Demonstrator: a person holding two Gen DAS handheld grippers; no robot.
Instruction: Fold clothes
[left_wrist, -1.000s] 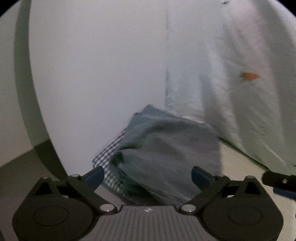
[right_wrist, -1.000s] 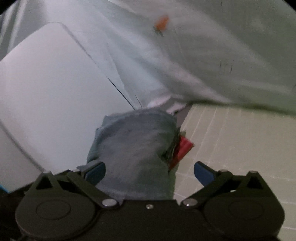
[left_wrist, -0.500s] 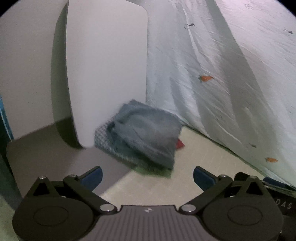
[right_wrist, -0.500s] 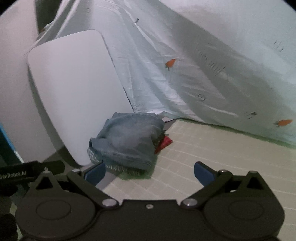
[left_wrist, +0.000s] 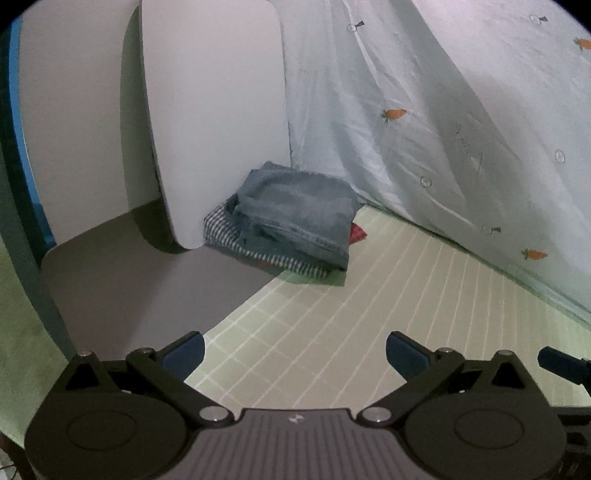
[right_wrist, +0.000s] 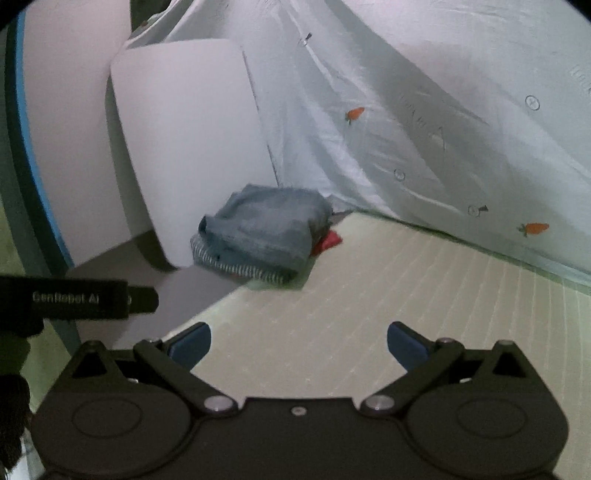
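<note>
Nearest the lens, the left gripper (left_wrist: 293, 352) has its blue-padded fingers spread wide with nothing between them, hovering over a pale green mat (left_wrist: 388, 314) ruled with thin white lines. The right gripper (right_wrist: 298, 343) is likewise released and empty above the same mat (right_wrist: 406, 288); the dark body of the left tool juts in at the left edge of the right wrist view.

Farther on, well apart from both grippers, the folded clothes (left_wrist: 295, 221) sit in a small stack at the mat's far corner. On top is a faded blue denim piece (right_wrist: 266, 229), folded into a thick, roughly square bundle with a seam showing along its front edge. Under it lies a blue-and-white striped garment (left_wrist: 236, 240), its edge sticking out to the front and left. A bit of red fabric (left_wrist: 356, 234) peeks out on the right side of the pile.

Just behind the stack, a white rounded panel (left_wrist: 210, 122) stands upright, and a light blue sheet with small orange carrot prints (left_wrist: 424, 122) drapes down to the mat on the right.
</note>
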